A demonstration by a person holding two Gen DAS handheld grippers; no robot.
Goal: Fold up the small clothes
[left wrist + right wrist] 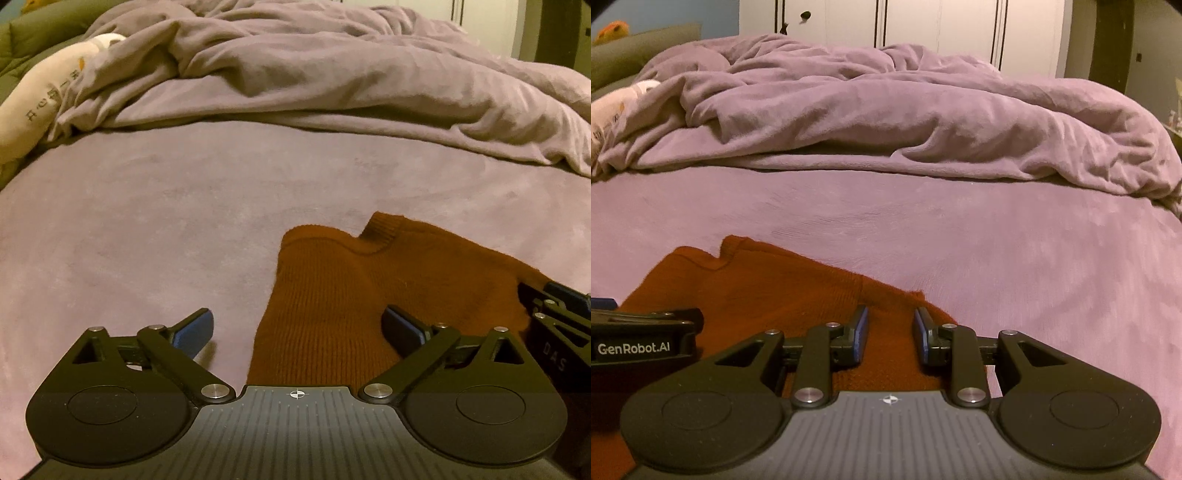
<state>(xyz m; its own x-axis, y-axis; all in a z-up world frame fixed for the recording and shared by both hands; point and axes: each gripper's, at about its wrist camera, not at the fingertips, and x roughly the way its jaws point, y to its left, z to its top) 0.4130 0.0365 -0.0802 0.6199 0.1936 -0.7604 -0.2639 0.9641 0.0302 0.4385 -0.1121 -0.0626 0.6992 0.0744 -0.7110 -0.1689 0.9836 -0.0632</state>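
The rust-brown knit sweater point(369, 295) lay flat on the purple bed point(147, 240), collar toward the far side, partly folded by the look of it. The left gripper point(299, 328) hung over its left edge with jaws spread wide, one pad out over the bedsheet, the other above the knit, nothing pinched. The right gripper point(891, 328) stood over the sweater's right edge, jaws narrowed to a slim gap with knit showing between them; whether the pads actually bit the fabric, I couldn't tell.

The risks, as I judged them: the plush sheet was soft, so a closing pad could snag the bedding along with the sweater and drag both. A loose pinch on the thick knit might slip mid-fold and leave the edge crooked. And the grippers sat close together, so they could bump.

Beyond, a rumpled purple duvet point(886, 110) piled across the bed, well apart from the sweater, with a cream plush toy point(40, 96) at far left. Nothing blocked the fold.
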